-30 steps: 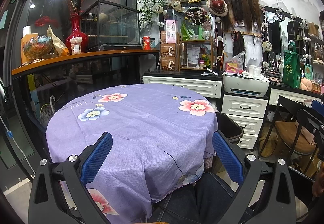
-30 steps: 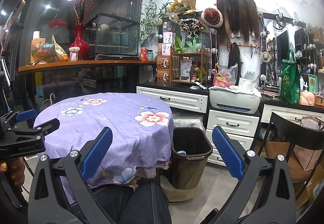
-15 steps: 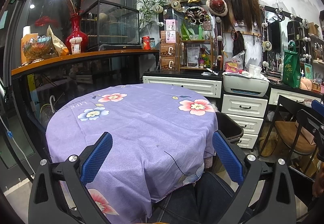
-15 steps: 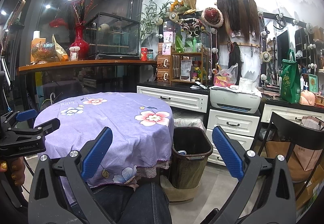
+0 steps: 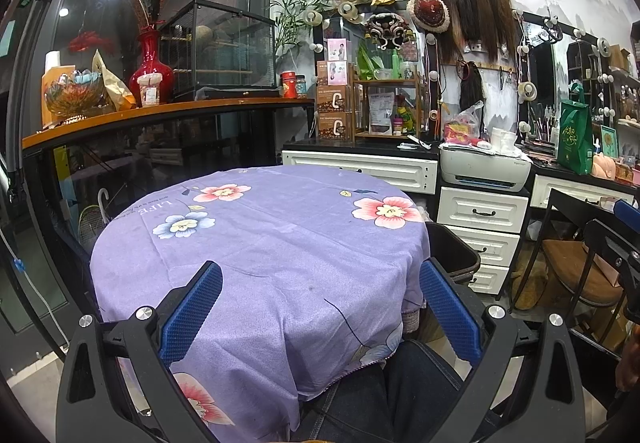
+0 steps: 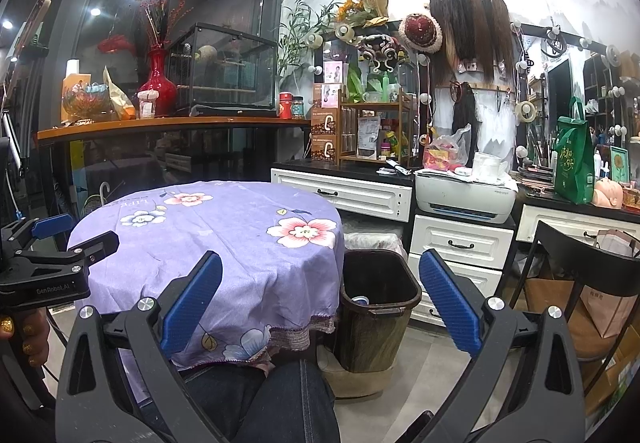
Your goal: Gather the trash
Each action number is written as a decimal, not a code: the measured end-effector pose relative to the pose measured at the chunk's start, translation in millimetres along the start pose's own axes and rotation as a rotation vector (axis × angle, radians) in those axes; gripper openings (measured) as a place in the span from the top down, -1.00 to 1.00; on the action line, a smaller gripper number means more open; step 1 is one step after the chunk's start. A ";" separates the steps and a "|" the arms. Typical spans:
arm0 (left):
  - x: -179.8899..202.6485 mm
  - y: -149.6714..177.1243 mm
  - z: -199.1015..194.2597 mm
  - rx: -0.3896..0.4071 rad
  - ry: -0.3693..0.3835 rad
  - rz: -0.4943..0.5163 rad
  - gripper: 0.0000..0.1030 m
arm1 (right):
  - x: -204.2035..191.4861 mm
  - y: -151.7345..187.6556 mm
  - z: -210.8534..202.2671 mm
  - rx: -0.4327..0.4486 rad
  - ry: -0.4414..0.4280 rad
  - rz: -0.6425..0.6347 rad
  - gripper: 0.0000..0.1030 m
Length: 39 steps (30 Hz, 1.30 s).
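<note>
The round table under a purple flowered cloth [image 5: 280, 243] fills the left view, the left gripper [image 5: 320, 307] level before it, fingers spread wide, empty. The right gripper [image 6: 320, 303] is likewise splayed and empty; only its view shows inside the dark brown plastic bin [image 6: 376, 307] beside the table, where a small pale scrap [image 6: 361, 300] lies. Nothing has moved since earlier.

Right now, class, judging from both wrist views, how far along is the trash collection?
Done: the purple floral tablecloth shows no litter, and the brown trash bin beside the table holds something pale at its bottom. In hand: nothing; the left gripper and right gripper are open and empty. Left: no loose trash is visible.
</note>
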<state>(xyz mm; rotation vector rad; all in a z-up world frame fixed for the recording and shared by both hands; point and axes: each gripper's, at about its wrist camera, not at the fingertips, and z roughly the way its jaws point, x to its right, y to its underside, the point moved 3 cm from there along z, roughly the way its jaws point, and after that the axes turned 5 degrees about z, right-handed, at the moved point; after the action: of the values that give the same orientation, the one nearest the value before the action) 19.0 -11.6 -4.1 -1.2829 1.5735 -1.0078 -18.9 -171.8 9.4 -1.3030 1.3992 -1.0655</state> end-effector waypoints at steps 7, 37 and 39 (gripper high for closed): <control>-1.5 -1.4 -0.4 0.004 0.000 -0.005 -0.90 | -1.7 0.9 -0.3 0.000 0.001 0.002 -0.89; -3.6 -1.7 -1.8 0.004 -0.001 -0.011 -0.90 | -5.0 4.5 0.0 -0.006 -0.003 0.000 -0.89; -3.5 -1.6 -1.8 0.004 -0.001 -0.010 -0.90 | -3.7 3.2 0.3 -0.004 -0.003 -0.001 -0.89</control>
<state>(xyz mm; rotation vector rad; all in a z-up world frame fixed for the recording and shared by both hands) 18.3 -8.3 -1.6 -1.2894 1.5648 -1.0158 -19.2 -167.9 6.5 -1.3080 1.3993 -1.0619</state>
